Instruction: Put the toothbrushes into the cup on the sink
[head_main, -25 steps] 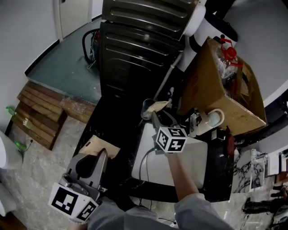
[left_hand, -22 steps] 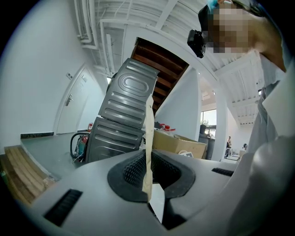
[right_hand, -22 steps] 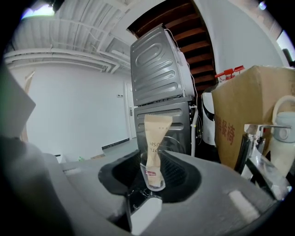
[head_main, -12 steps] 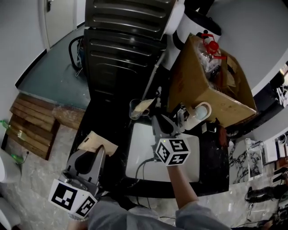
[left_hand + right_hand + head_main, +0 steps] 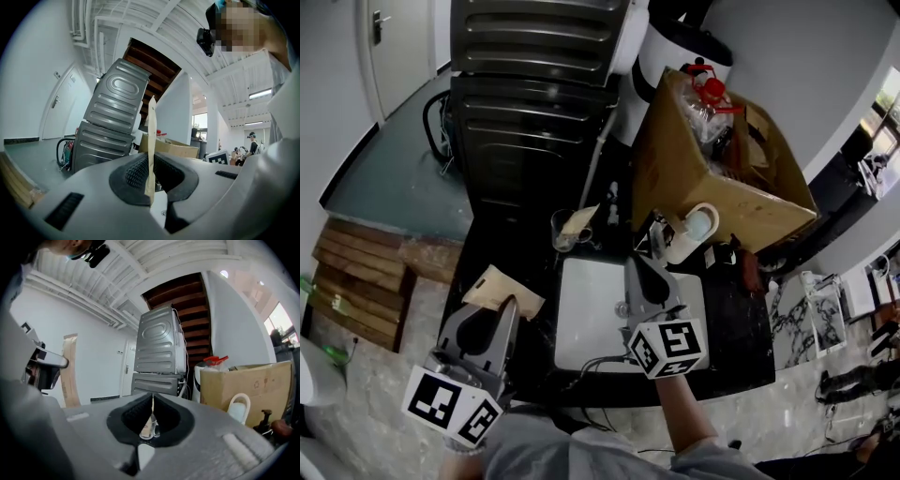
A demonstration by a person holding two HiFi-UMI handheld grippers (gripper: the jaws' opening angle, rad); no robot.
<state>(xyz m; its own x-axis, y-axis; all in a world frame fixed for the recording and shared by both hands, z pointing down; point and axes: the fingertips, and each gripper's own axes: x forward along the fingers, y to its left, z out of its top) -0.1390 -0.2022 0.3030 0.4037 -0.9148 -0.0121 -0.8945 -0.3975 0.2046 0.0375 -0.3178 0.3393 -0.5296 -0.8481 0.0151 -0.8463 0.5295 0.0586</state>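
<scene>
Overhead, from the head view: a white sink [image 5: 592, 314] set in a black counter, seen steeply from above. At lower left, the left gripper [image 5: 508, 307], jaws clamped on a tan paper-wrapped toothbrush [image 5: 500, 289], held off to the left of the sink and well apart from the cup [image 5: 560, 238]. One clear cup, standing on the counter just beyond the sink's far left corner, with a second paper-wrapped toothbrush [image 5: 580, 221] inside, leaning with its free end up and to the right. Over the sink, the right gripper [image 5: 639, 267], pointing toward the far edge, near the cup but not touching it. Behind, one open cardboard box [image 5: 675, 169] with a red-capped bottle [image 5: 710, 89] and other clutter inside, a white jug [image 5: 694, 228] just beside it, and two grey machines [image 5: 534, 84] stacked one on the other.

Next, the left gripper view: jaws pressed shut on the paper-wrapped toothbrush, seen edge-on as a thin tan strip, long axis upright, rising well above the jaw tips.

Lastly, the right gripper view: jaws just now closing, pads meeting, nothing between them. Past the tips, the cup with its leaning toothbrush. At far left, the paper-wrapped toothbrush again, upright as a tall tan strip.

Counted: two toothbrushes, one cup, one sink, two grippers, one box.
</scene>
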